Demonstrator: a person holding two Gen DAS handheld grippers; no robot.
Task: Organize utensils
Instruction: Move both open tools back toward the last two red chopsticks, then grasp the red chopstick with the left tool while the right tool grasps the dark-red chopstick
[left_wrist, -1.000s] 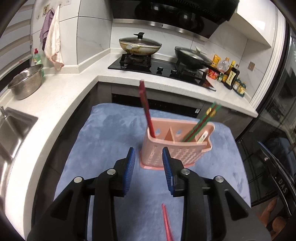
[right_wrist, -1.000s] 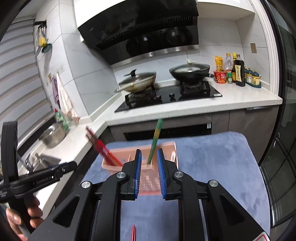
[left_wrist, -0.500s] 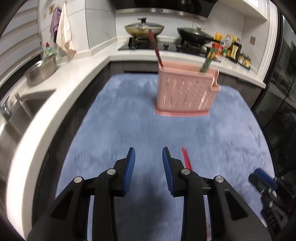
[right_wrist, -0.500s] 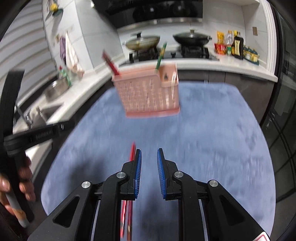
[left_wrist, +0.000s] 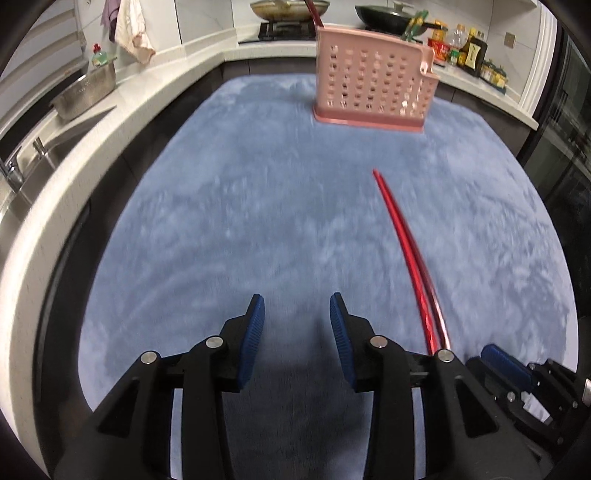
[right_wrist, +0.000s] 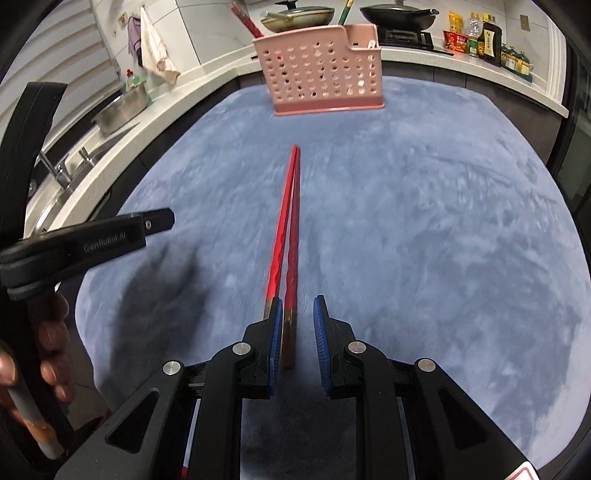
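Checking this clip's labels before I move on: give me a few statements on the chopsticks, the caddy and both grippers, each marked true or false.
1. A pair of red chopsticks lies on the blue mat. True.
2. The pink utensil caddy is empty. False: red and green chopsticks stand up out of it.
3. The right gripper has one loose chopstick's end between its pads, not pinched. True.
4. The left gripper is shut on a chopstick. False: it is open, nothing between its pads, and its jaws have just been opening.
5. The caddy lies tipped over. False: it stands upright on the mat.
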